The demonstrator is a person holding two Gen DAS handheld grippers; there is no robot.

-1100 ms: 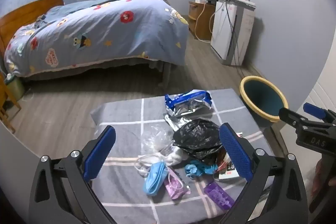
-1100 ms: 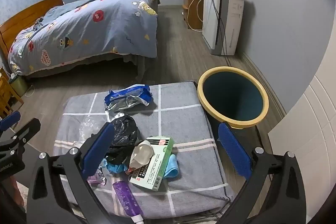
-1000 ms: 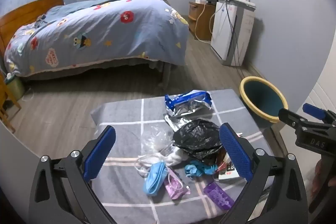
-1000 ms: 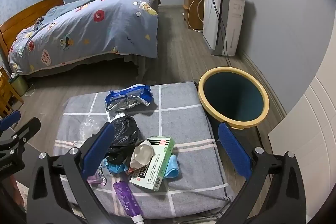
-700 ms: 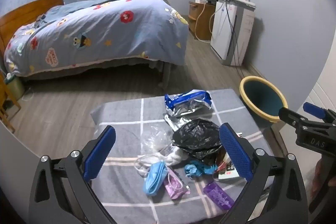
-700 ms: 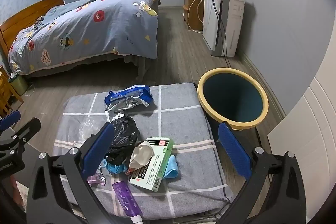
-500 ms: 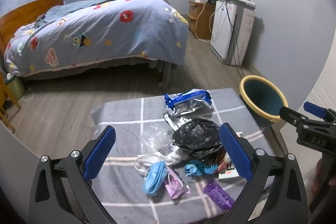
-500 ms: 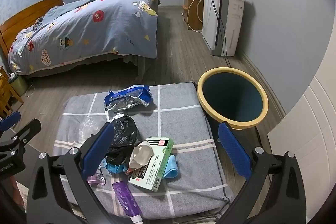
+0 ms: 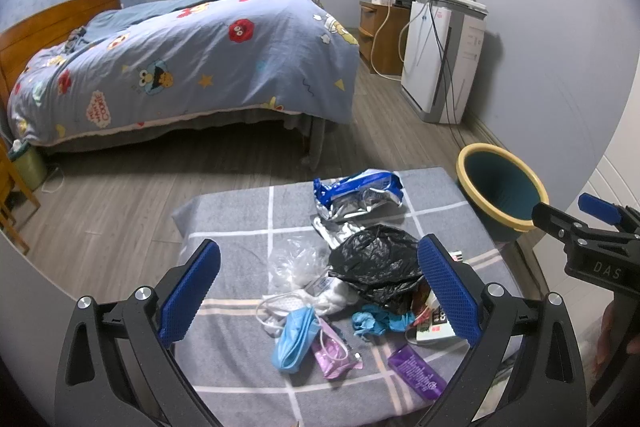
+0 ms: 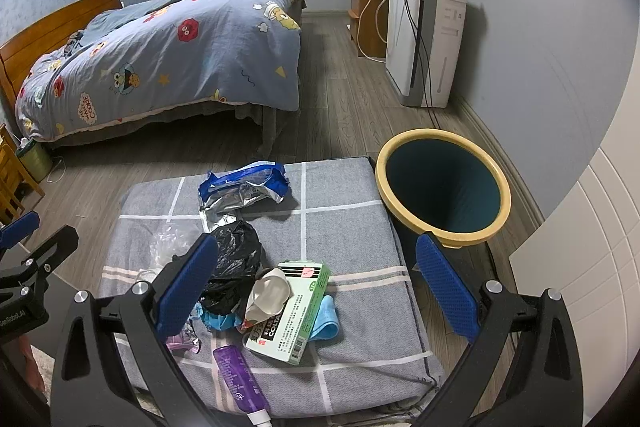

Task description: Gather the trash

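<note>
Two claws: both hover above the trash pile, neither touching anything.
Left wrist view, left claw (image 9: 318, 291): fingers spread wide apart, empty.
Left wrist view, trash: black plastic bag (image 9: 374, 267) heaped mid-pile on the grey checked cushion (image 9: 240, 211); blue foil wrapper (image 9: 358, 193) behind the bag; blue face mask (image 9: 296, 339) and pink packet (image 9: 332, 349) in front of it; purple tube (image 9: 416, 371) at the cushion's near edge.
Left wrist view, bin: yellow-rimmed bin (image 9: 500, 187) on the floor beside the cushion, well apart from the bag.
Right wrist view, right claw (image 10: 316, 293): fingers wide apart, empty.
Right wrist view, trash: green carton (image 10: 296, 311) just beside the bag, white crumpled cup (image 10: 268, 293) lying on it, blue cloth (image 10: 326, 319) tucked under its edge.
Right wrist view, bin: touching the cushion's corner, mouth open.
Risk: items overlap, so a pinch may drag neighbours off the cushion.
Risk: limp bag or mask may slip out before reaching the bin.
</note>
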